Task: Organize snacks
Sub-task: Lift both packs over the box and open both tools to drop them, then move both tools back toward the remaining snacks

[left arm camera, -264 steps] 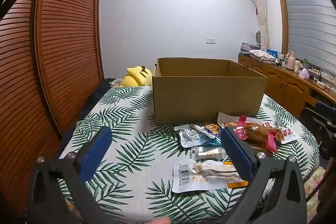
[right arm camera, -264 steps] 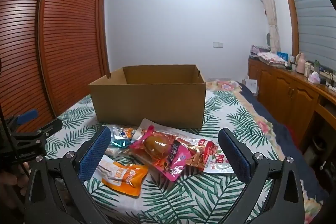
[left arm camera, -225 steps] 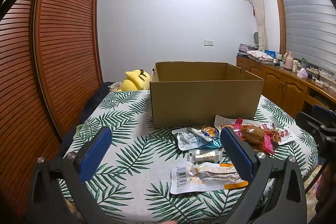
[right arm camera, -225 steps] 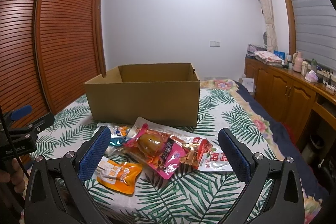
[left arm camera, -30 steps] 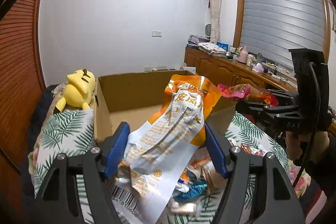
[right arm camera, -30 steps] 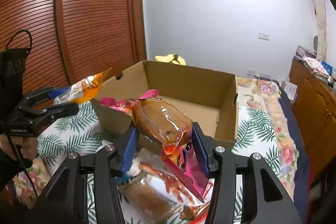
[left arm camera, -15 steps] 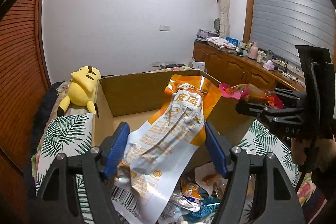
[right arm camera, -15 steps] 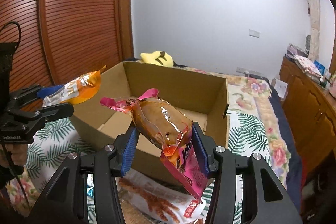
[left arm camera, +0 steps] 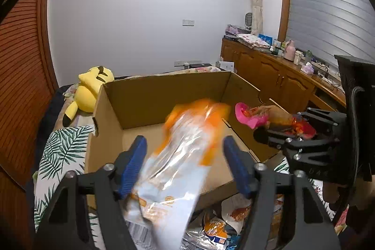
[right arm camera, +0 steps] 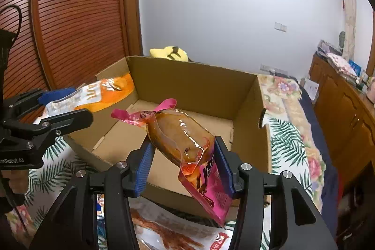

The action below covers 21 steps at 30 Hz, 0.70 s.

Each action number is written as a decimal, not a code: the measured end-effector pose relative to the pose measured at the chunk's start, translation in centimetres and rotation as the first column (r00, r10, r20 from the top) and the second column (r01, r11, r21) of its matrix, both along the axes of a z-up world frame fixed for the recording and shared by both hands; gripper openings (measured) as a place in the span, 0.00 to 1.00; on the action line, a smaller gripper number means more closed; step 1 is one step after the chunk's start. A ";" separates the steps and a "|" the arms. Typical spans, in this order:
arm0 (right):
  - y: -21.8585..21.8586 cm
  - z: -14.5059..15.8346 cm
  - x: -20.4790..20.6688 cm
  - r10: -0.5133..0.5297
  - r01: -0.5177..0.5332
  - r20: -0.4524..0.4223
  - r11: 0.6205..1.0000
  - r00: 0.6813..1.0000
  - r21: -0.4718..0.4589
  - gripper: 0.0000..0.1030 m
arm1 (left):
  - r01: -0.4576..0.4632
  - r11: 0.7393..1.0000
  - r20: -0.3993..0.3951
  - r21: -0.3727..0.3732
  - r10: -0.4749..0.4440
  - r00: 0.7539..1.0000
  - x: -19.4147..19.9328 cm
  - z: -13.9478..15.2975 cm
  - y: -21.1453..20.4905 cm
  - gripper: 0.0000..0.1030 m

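Note:
An open cardboard box [left arm camera: 161, 90] [right arm camera: 194, 76] stands on the leaf-print table, empty inside. My left gripper [left arm camera: 185, 147] has its jaws apart over the box's near edge; the orange-and-white snack packet [left arm camera: 185, 151] between them is motion-blurred and no longer touches either pad. It also shows in the right wrist view [right arm camera: 93, 95]. My right gripper [right arm camera: 182, 156] is shut on a pink packet with a brown chicken leg [right arm camera: 180, 135] and holds it above the box's front wall. That packet also shows in the left wrist view [left arm camera: 271, 116].
Several loose snack packets [left arm camera: 225, 226] [right arm camera: 168, 233] lie on the table in front of the box. A yellow plush toy [left arm camera: 90, 88] lies behind the box at the left. Wooden cabinets [left arm camera: 276, 79] run along the right wall.
My left gripper's jaws have opened and the orange packet has come loose, blurring as it slips down toward the box. Both grippers have moved closer over the box. The right still grips its packet.

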State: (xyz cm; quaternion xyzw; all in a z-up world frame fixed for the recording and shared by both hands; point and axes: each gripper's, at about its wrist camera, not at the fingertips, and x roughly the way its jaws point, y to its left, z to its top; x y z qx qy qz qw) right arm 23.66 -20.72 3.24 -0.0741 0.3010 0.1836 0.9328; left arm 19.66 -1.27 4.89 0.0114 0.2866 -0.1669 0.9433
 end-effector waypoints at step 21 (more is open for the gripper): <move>-3.1 0.2 -8.1 0.018 -0.027 0.083 0.993 0.996 0.116 0.68 | 0.061 0.998 0.063 -0.022 -0.059 0.996 -5.3 0.5 1.1 0.78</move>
